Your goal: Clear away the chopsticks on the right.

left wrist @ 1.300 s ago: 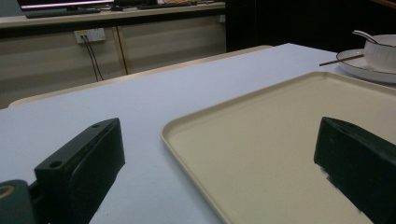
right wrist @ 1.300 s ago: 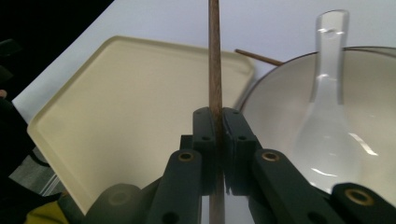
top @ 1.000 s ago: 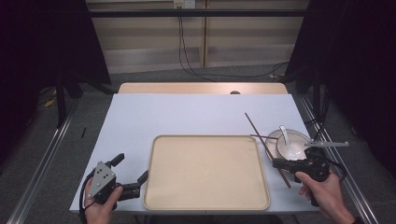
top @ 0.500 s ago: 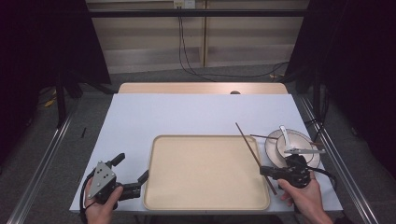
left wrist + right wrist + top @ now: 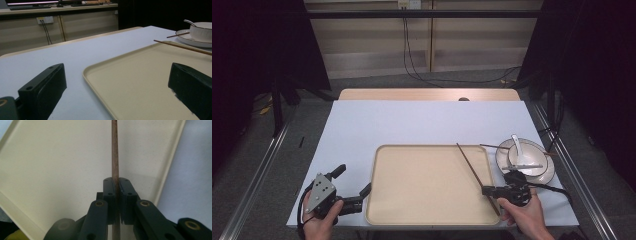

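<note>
Our right tool (image 5: 490, 190) is clamped tight on one end of the chopstick (image 5: 471, 165), whose long side points up and left over the right part of the tray (image 5: 377, 185), while our left tool (image 5: 353, 192) waits open at the tray's left edge.

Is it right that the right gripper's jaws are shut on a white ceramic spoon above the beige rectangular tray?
Not the spoon. The right gripper is shut on a thin brown wooden chopstick, above the beige rectangular tray, as the right gripper view shows.
</note>
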A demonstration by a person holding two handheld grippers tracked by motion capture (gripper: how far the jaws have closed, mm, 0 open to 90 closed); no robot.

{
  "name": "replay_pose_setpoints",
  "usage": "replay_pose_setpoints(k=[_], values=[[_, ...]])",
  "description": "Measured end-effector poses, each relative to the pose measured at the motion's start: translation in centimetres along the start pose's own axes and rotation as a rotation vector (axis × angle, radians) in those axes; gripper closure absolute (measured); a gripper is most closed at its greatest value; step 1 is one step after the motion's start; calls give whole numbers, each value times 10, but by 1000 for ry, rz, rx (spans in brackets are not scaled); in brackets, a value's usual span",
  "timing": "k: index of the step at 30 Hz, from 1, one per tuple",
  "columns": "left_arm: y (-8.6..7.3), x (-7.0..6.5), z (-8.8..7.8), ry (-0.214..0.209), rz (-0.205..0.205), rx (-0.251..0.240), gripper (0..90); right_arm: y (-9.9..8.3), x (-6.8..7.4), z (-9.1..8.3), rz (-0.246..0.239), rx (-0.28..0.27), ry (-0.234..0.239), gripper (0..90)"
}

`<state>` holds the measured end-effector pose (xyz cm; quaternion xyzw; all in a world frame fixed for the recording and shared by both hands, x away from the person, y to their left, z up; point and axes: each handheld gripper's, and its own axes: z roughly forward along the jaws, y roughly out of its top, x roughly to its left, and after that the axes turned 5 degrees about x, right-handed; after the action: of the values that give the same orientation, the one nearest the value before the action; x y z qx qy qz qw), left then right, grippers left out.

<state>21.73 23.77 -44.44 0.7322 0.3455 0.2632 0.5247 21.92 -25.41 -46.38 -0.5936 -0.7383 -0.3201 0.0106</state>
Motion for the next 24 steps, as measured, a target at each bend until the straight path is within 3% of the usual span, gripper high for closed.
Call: replay_pose_setpoints(k=[3, 21, 24], values=[[0, 0, 0, 2, -5, 2, 15, -1, 0, 5, -3, 18, -9, 851], [-1, 1, -1, 8, -8, 6, 16, -2, 1, 5, -11, 12, -8, 839], [-1, 1, -1, 20, -6, 6, 17, -1, 1, 5, -16, 14, -3, 806]])
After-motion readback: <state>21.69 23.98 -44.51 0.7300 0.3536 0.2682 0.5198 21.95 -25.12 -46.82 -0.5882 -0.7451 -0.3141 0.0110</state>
